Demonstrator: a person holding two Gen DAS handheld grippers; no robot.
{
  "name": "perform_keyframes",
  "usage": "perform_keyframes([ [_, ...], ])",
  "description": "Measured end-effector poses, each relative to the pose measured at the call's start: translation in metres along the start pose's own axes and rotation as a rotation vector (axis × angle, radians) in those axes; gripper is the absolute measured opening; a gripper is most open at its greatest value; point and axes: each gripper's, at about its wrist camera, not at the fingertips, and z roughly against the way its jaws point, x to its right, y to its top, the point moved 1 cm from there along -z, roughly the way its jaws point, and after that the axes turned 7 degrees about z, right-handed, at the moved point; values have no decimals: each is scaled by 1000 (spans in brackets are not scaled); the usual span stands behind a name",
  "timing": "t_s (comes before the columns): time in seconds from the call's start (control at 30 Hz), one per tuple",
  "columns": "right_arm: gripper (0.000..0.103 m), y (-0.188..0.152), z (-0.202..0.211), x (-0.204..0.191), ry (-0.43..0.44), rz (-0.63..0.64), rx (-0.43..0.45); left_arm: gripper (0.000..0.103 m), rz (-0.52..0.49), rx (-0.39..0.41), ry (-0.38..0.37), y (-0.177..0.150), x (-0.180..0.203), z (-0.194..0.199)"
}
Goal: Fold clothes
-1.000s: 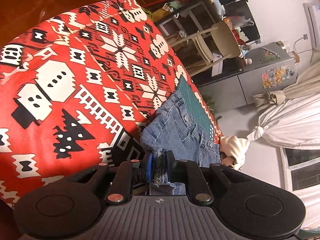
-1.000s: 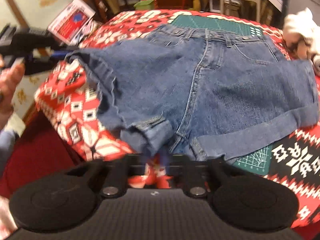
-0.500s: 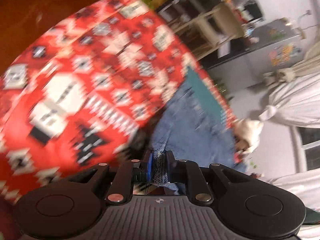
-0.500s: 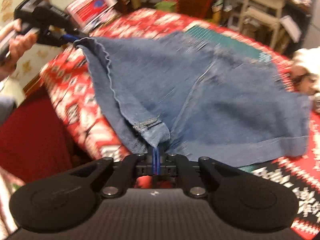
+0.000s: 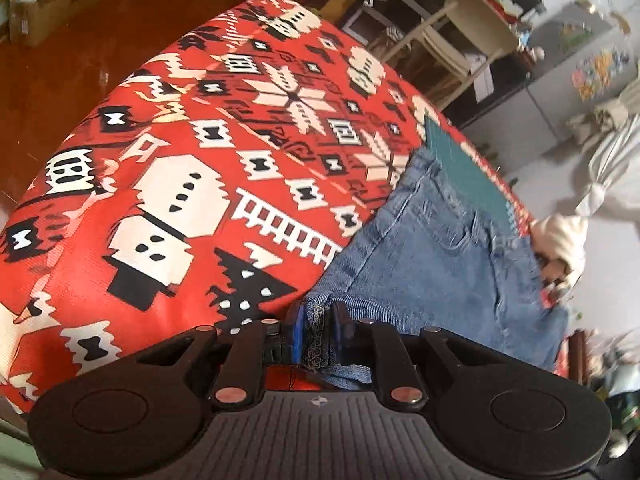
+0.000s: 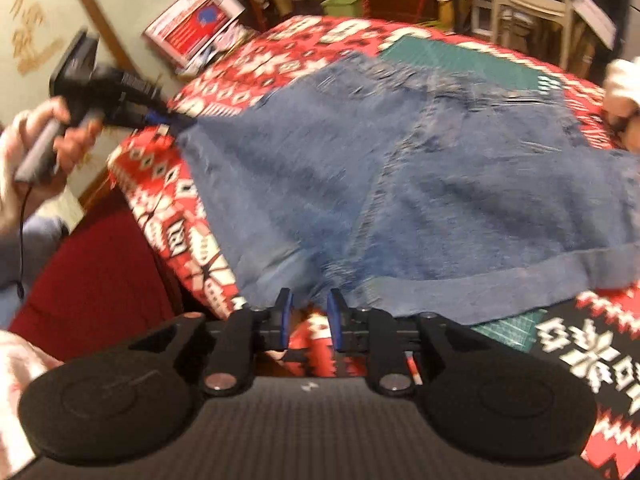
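Red patterned tablecloth (image 5: 168, 184), green cutting mat (image 6: 460, 62), cream chair (image 5: 460, 36) behind

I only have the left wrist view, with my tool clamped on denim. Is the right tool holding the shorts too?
Observer: No. The right tool is open, its fingers apart and gripping nothing.
Operator: Where is it relative to the shorts?
Observer: Just short of the crotch of the shorts, at the table's near edge.
Operator: And the other leg?
Observer: Its cuffed hem lies flat, partly over a green mat on the red tablecloth.
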Motion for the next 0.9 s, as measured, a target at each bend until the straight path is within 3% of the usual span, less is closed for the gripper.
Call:
perform_keyframes([
  [0.17, 37, -6, 33, 36, -102, -85, 55, 22, -31, 23, 29, -3, 4, 8],
  [0.23, 39, -10, 42, 53, -156, -110, 67, 34, -45, 51, 37, -2, 7, 15],
  [0.33, 40, -19, 51, 81, -232, -161, 86, 40, -72, 80, 46, -1, 16, 23],
  [0.57, 39, -35, 47, 153, -417, -232, 144, 44, -135, 95, 28, -2, 41, 25],
  [0.77, 40, -37, 15, 208, -414, -253, 155, 44, -130, 81, 24, -7, 45, 19],
  [0.83, 49, -35, 4, 219, -401, -233, 157, 44, -122, 81, 25, -8, 45, 19],
  [0.9, 50, -34, -7, 230, -370, -237, 156, 44, -111, 80, 29, -9, 43, 20],
])
